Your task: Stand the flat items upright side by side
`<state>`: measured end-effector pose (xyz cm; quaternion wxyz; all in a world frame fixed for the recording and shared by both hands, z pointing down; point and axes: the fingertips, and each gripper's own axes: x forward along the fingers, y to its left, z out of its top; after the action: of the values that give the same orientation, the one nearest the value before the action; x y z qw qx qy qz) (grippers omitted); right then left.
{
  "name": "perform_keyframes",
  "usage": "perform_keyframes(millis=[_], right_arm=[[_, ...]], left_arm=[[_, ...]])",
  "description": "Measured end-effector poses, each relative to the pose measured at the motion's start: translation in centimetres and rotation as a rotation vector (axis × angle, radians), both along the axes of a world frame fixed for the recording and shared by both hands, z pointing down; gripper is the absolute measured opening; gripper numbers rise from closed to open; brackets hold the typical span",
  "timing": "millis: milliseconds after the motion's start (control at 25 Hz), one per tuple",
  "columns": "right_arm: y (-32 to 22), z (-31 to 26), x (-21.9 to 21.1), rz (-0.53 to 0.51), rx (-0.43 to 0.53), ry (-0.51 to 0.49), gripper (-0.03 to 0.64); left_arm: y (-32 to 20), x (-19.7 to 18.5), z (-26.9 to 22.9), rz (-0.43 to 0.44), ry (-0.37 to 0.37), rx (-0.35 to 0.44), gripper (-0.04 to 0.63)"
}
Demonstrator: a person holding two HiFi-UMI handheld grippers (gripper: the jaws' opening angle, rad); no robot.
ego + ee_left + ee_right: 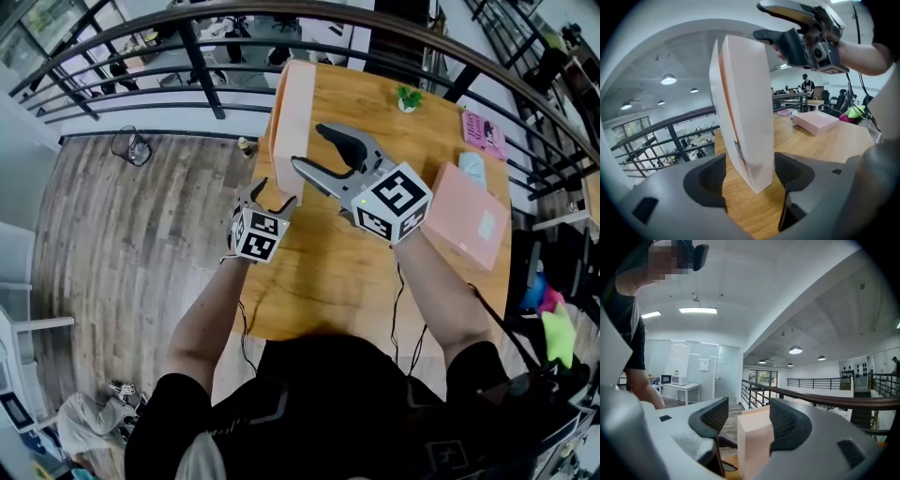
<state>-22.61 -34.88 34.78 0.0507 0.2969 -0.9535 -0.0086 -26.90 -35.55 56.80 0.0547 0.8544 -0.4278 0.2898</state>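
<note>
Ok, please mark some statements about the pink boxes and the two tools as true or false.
1. One pink box stands upright on the table. True.
2. The left tool is clamped on that box. False: its jaws stand apart, with a gap on each side of the box's lower corner.
3. A second pink box lies flat on the table. True.
4. The right tool is down at the flat box. False: it is at the top of the upright box.
</note>
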Motion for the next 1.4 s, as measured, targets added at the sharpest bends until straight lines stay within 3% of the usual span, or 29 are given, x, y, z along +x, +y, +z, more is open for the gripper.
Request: perform_keyframes(millis=[240, 520, 840, 1120, 1400], right_arm=[[0.0, 3.6, 1.3, 0.108, -0.132, -0.002, 0.328], [-1.3, 9.5, -0.6, 0.138, -0.282, 0.052, 0.314], [-4.1, 11.9, -1.2, 0.146, -0.337, 0.004, 0.261], [-6.6, 12.3, -1.5, 0.178, -0.343, -0.058, 0.250], [-7.3, 12.3, -1.5, 0.186, -0.349, -0.036, 0.247]], left_arm=[[-0.6, 0.7, -1.8, -0.073, 0.059, 0.029, 0.336], [-1.3, 0.8, -1.6, -0.030, -0.036, 0.054, 0.334], [-2.8, 1.5, -1.9, 0.062, -0.098, 0.094, 0.307], [-5.2, 0.9, -1.8, 0.080, -0.196, 0.126, 0.289], [-5.6, 0.3, -1.6, 0.047, -0.142, 0.076, 0.275]])
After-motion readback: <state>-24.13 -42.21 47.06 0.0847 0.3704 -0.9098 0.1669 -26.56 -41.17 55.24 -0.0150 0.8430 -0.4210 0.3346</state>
